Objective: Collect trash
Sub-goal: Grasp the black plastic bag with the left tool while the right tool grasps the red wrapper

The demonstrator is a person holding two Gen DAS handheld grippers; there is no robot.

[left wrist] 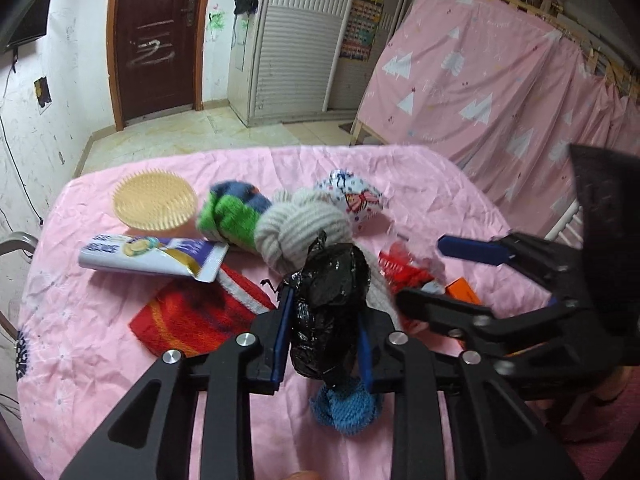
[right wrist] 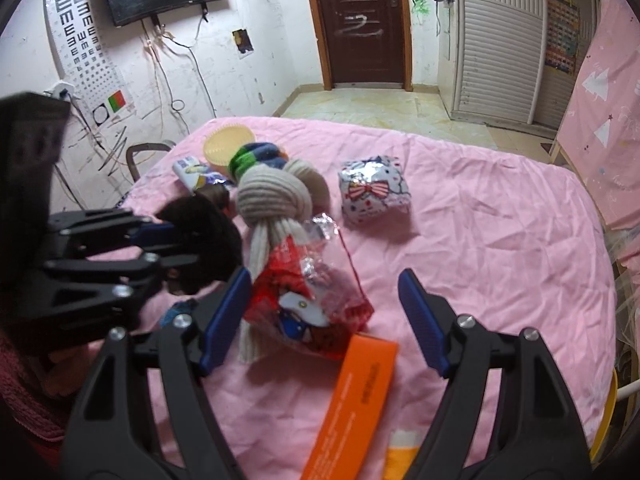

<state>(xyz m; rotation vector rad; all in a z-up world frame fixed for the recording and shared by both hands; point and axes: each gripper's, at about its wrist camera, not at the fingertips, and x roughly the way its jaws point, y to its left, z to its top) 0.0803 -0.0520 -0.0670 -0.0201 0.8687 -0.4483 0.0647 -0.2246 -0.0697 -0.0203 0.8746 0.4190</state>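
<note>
My left gripper (left wrist: 324,304) is shut on a crumpled black plastic trash bag (left wrist: 330,308) and holds it above the pink tablecloth (left wrist: 100,360); the bag also shows in the right wrist view (right wrist: 204,248). My right gripper (right wrist: 324,284) is open, its fingers on either side of a red crinkled snack wrapper (right wrist: 312,300) that lies on the cloth. An orange box (right wrist: 352,400) lies just in front of it. A silver Hello Kitty packet (right wrist: 374,188) lies further back. A toothpaste tube (left wrist: 152,256) lies at the left.
A grey knotted sock (left wrist: 300,232), a green-blue sock (left wrist: 232,216), a red striped sock (left wrist: 196,316), a blue knit piece (left wrist: 346,408) and a yellow round brush (left wrist: 154,200) lie on the cloth. A pink curtain (left wrist: 500,80) hangs at the right.
</note>
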